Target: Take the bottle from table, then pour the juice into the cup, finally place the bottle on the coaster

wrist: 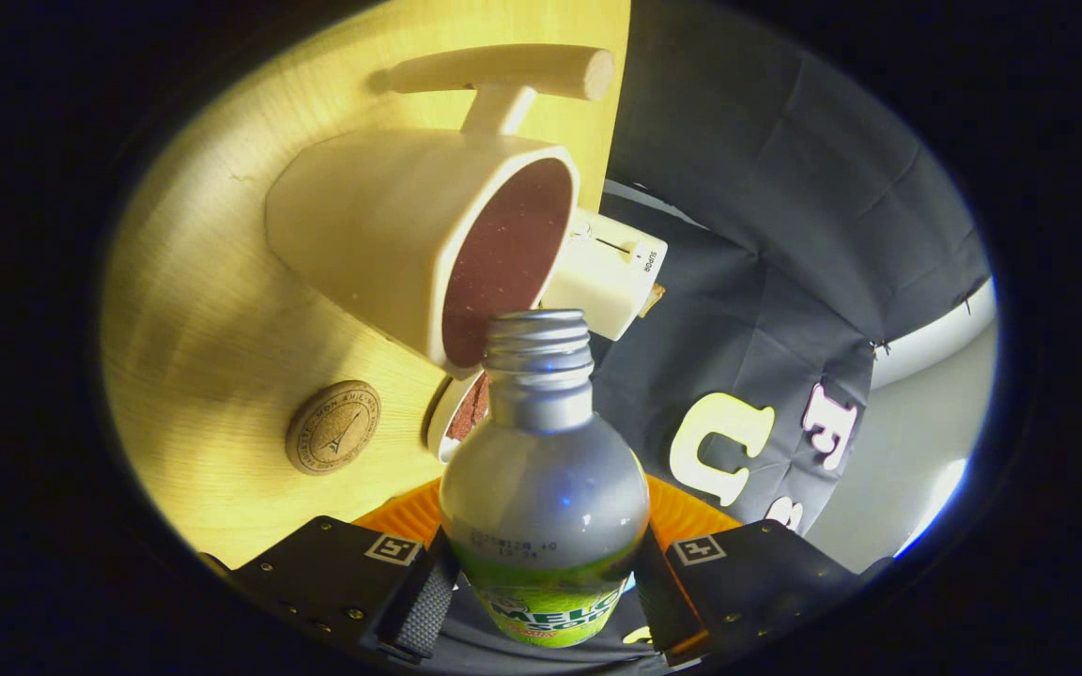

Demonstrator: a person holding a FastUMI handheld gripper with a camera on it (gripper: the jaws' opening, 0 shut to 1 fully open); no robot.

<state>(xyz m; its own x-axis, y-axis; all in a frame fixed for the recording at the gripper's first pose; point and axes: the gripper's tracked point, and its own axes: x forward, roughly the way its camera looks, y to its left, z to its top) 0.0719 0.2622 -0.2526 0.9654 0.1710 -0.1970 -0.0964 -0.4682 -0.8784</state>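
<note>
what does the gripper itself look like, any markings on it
The gripper has two blocky, angular finger housings, one on each side of the bottle. Each carries a small square black-and-white tag on its top face and a few small screws. The inner pads look ribbed. An orange ridged part shows behind the fingers.

Warm yellow light floods the pale wooden table (212,310); fisheye curvature bends its edges, and the dark cloth wall (785,235) stays dim.

The gripper (541,573) has two blocky finger housings studded with small screws; each bears a square black-and-white marker; ribbed pads (424,606) line the inner faces.
</note>
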